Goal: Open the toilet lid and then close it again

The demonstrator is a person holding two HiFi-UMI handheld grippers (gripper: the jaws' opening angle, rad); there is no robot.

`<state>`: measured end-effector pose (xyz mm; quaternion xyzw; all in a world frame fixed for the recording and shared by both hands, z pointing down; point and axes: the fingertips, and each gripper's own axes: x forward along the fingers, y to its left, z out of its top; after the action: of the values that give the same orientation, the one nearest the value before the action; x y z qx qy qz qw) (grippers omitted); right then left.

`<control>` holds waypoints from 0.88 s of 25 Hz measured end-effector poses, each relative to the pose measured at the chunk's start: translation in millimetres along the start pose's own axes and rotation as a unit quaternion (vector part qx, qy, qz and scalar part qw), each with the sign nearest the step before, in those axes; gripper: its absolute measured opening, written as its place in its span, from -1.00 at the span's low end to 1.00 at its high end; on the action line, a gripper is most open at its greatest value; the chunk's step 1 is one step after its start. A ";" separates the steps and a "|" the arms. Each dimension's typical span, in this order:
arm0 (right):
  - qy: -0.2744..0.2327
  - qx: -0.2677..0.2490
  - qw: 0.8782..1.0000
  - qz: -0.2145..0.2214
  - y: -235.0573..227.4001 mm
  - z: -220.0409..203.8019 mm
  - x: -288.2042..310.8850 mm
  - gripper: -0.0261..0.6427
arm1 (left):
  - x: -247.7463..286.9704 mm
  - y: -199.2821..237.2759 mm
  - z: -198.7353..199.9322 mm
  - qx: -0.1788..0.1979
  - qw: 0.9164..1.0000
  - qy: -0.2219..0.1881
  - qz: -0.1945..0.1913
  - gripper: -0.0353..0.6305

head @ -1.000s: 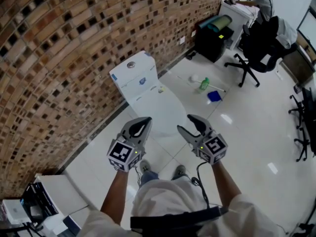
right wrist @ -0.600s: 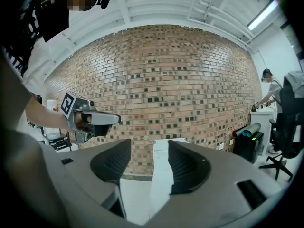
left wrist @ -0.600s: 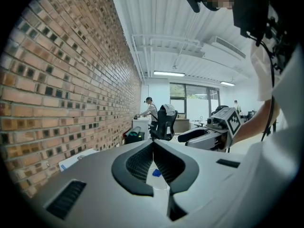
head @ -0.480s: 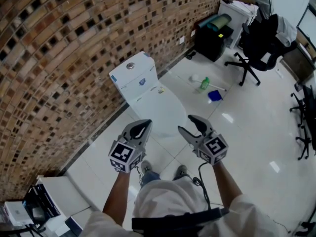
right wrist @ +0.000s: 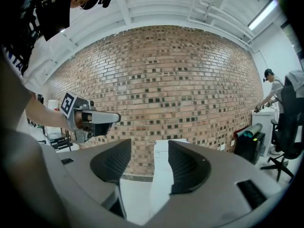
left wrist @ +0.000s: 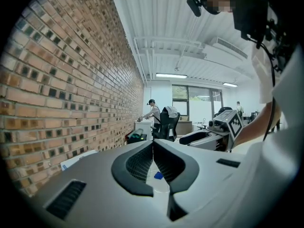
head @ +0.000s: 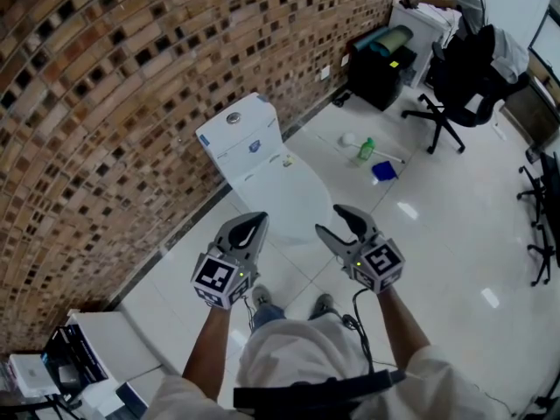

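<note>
Gleaming tile floor [head: 437,234] meets brick wall [head: 105,103]; left gripper [head: 254,221] apparently closed, right gripper [head: 330,220] spread.

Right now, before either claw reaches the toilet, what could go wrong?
The lid lies flat and glossy, so the open right claw may slip off its edge. The left claw is shut and cannot help grip unless it opens. Let go too early, the lid could slam down.

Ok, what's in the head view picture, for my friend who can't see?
A person faces a white toilet with its lid down, against a brick wall. The left gripper has jaws together, the right gripper jaws apart, both empty.
</note>
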<state>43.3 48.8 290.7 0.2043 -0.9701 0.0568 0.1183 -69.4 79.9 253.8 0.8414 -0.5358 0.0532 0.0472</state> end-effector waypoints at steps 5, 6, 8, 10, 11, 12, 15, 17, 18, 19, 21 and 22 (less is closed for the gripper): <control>-0.008 -0.010 1.000 0.016 4.2 -2.2 -7.4 -0.17 | -6.0 -3.8 -5.9 -0.010 1.000 0.011 0.023 -0.91; -0.013 -0.013 1.000 0.018 4.6 -4.4 -9.5 -0.17 | -7.0 -5.3 -8.4 -0.010 1.000 0.013 0.027 -0.91; -0.014 -0.019 1.000 0.020 5.1 -10.9 -13.3 -0.17 | -9.1 -7.3 -13.4 -0.009 0.999 0.019 0.031 -0.91; -0.005 -0.022 1.000 0.019 7.0 -18.8 -14.8 -0.17 | -11.1 -6.3 -17.4 -0.009 0.999 0.022 0.033 -0.91; 0.001 -0.024 1.000 0.015 8.1 -23.4 -13.9 -0.17 | -11.7 -3.9 -18.6 -0.009 0.999 0.020 0.033 -0.91; 0.007 -0.028 1.000 0.008 10.1 -28.6 -12.3 -0.17 | -12.8 -0.6 -20.5 -0.009 0.999 0.020 0.030 -0.91; 0.035 -0.068 0.997 -0.025 23.4 -44.0 -2.5 -0.17 | -20.1 15.8 -30.7 -0.003 1.000 0.024 0.016 -0.91; 0.055 -0.109 0.991 -0.050 35.9 -50.9 11.9 -0.17 | -24.3 34.3 -37.1 0.015 1.000 0.027 -0.003 -0.91; 0.064 -0.128 0.988 -0.064 42.7 -54.2 21.6 -0.17 | -26.7 45.1 -41.6 0.023 0.999 0.031 -0.017 -0.91; 0.071 -0.142 0.984 -0.080 49.5 -57.8 32.9 -0.17 | -29.8 57.7 -47.5 0.032 0.998 0.038 -0.032 -0.91; 0.083 -0.149 0.978 -0.121 61.1 -64.5 59.7 -0.17 | -37.0 90.5 -60.3 0.056 0.996 0.045 -0.061 -0.91; 0.092 -0.144 0.975 -0.143 66.8 -68.0 73.7 -0.17 | -41.3 108.3 -65.6 0.065 0.994 0.045 -0.075 -0.91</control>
<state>-35.6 92.1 370.9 0.3159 -0.9138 -0.0824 0.2417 -187.4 80.3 315.4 0.8773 -0.4637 0.1223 0.0200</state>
